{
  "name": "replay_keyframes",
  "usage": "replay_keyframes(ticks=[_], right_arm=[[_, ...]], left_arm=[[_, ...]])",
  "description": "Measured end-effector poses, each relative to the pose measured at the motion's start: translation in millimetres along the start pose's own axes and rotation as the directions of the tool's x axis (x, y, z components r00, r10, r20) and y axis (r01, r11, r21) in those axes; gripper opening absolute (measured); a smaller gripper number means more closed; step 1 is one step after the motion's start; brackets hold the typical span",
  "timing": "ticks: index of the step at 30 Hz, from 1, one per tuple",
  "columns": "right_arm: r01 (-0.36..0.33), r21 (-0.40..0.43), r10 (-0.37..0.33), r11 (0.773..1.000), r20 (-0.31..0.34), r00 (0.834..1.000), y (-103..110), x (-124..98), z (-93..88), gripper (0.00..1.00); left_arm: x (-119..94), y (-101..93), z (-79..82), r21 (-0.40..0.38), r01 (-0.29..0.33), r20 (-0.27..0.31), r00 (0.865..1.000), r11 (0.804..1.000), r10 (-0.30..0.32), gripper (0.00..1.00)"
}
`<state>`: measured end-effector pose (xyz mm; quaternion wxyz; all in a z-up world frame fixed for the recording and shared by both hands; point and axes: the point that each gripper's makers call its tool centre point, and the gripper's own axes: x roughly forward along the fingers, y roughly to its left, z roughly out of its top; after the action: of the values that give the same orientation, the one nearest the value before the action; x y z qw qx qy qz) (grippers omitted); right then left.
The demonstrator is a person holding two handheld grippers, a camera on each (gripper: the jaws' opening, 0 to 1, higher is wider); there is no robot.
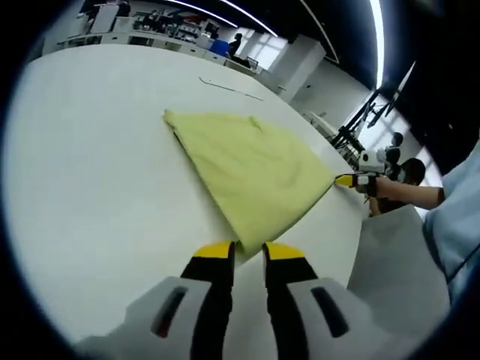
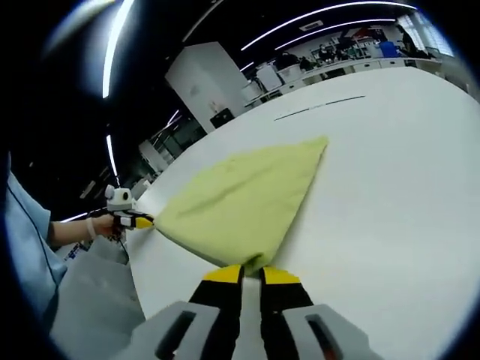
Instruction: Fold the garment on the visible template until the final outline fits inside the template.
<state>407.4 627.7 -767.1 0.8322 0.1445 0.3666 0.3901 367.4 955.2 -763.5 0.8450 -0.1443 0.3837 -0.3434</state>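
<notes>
Yellow garment (image 1: 251,169) lying folded on the white desk (image 1: 90,187), near its edge closest to me. My left claw (image 1: 247,251) is clenched on one near corner of the cloth; my right claw (image 2: 251,271) is clenched on the other near corner. A thin dark line (image 1: 229,88), possibly a template mark, lies beyond the garment toward the desk's far edge.

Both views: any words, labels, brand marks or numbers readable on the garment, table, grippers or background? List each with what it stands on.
None can be read.
Garment: plain yellow, no print or tag showing.
Table: white, with a thin dark line but no lettering.
Left gripper and right gripper: no markings.
Background desks: too small and blurred to read.
</notes>
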Motion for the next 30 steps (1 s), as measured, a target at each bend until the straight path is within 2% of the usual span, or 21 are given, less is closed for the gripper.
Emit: replay_keyframes(ticks=[6,11,15,17,19,24,30], right_arm=[[0.014,-0.003,-0.014,1.0,-0.006,1.0,-3,0,-1.3,0.0],[0.016,-0.024,-0.017,1.0,-0.008,1.0,-3,-8,1.9,0.0],[0.031,-0.076,-0.032,0.997,-0.016,0.999,-2,-18,5.2,0.0],[0.013,-0.095,-0.015,0.995,-0.019,1.0,2,-23,7.4,0.0],[0.004,-0.156,-0.01,0.988,-0.036,0.999,6,-25,7.5,0.0],[-0.019,-0.208,0.0,0.978,-0.091,0.996,13,-24,-3.4,0.0],[-0.027,-0.184,0.008,0.983,-0.103,0.995,16,-30,-17.3,0.0]], left_arm=[[0,-0.4,1.1,-0.02,0.009,0.006,1.0,1.0,-0.008,0.0],[-3,1.0,2.9,-0.034,0.005,0.017,1.0,0.999,-0.004,0.0],[-5,0.5,3.7,-0.039,0.008,0.022,1.0,0.999,-0.007,0.0],[-6,0.3,4.6,-0.044,0.008,0.027,1.0,0.999,-0.007,0.0],[-7,-0.9,4.7,-0.044,0.011,0.028,1.0,0.999,-0.009,0.0],[-9,-1.0,-0.5,-0.048,0.01,0.02,1.0,0.999,-0.009,0.0],[-15,-8.4,-13.7,-0.051,0.016,0.004,1.0,0.999,-0.016,0.0]])
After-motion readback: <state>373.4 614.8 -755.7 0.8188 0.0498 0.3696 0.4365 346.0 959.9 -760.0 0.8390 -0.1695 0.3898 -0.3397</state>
